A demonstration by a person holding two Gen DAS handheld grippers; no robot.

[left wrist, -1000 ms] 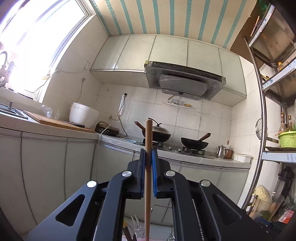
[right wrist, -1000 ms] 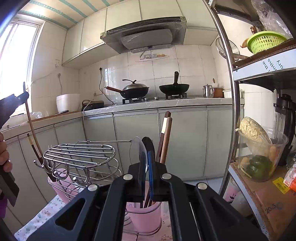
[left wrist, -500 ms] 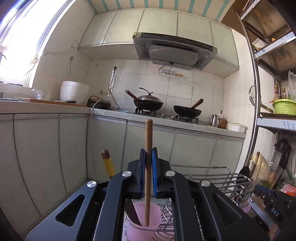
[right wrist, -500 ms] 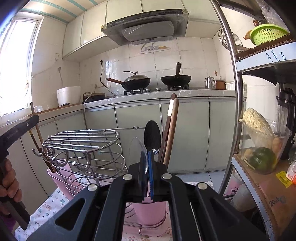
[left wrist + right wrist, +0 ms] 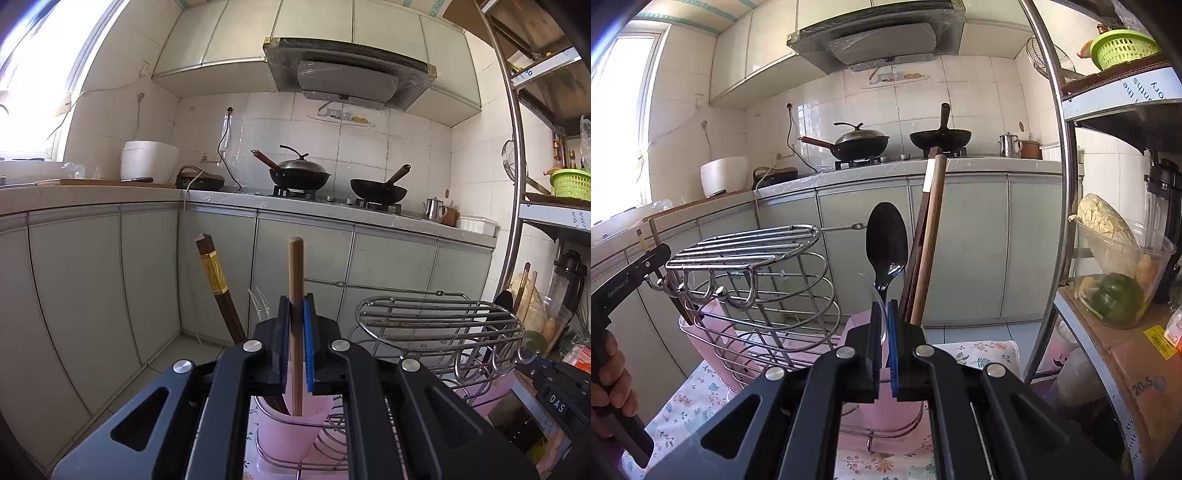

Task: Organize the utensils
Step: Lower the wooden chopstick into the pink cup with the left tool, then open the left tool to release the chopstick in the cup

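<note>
Now, left wrist view: the left gripper (image 5: 295,341) is clamped on a wooden chopstick (image 5: 295,280) that stands upright, long axis running 12 to 6, its lower tip already inside the pink cup (image 5: 291,428) at 6 o'clock.

Right wrist view: the right gripper (image 5: 883,334) is nearly closed on a clear spoon (image 5: 877,301), whose bowl rises toward 12; another pink cup (image 5: 890,410) sits directly below at 6, so that hand likely only needs to let go.
</note>
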